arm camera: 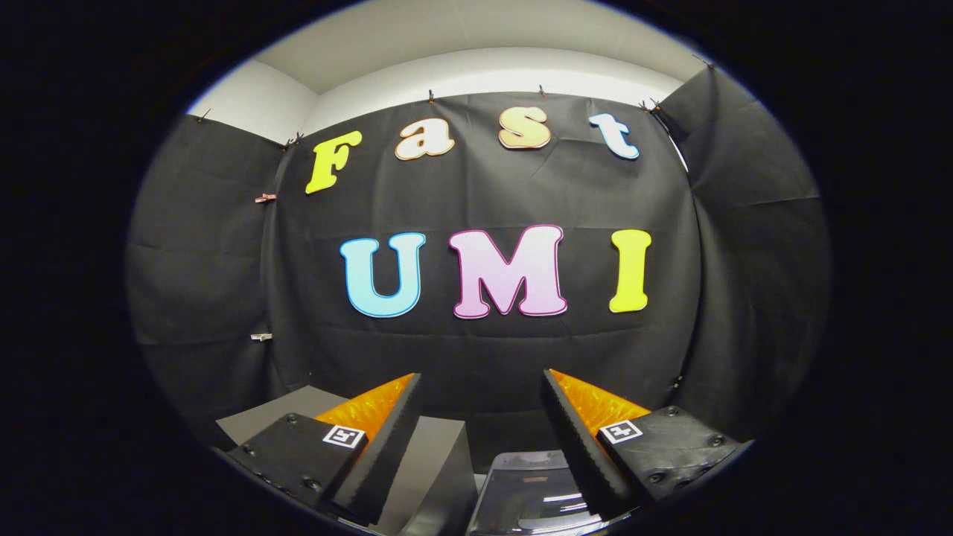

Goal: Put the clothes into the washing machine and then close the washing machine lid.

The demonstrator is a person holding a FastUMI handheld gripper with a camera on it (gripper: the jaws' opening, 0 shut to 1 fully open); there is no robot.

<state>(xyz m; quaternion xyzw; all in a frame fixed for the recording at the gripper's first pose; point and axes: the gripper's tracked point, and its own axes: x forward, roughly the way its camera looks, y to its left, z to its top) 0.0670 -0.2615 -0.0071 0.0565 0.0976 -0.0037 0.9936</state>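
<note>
1. Your gripper points level at the booth's back wall with its two fingers spread well apart and nothing between them. That reads as a tool carried free, ready to take something rather than holding it.

2. Just below and between the fingers lies a glossy dark panel catching streaks of light. You may judge it to be the washing machine's lid or top, but too little of it shows to say whether it stands open or closed.

3. Beside that panel, under your left finger, sit flat grey blocks, plain and matte. Their purpose cannot be told from here.

4. No clothes appear ahead of the fingers. By that sign the task is either at its start or between steps, and you will likely need to tip the tool downward to find the laundry.

5. Beyond the fingers, well apart from them, black cloth hangs as the back wall, creased and clipped along its top edge, with side drapes folding in on both sides.

6. Above the cloth runs a pale wall and ceiling, evenly lit, closing off a small, bare booth.
</note>
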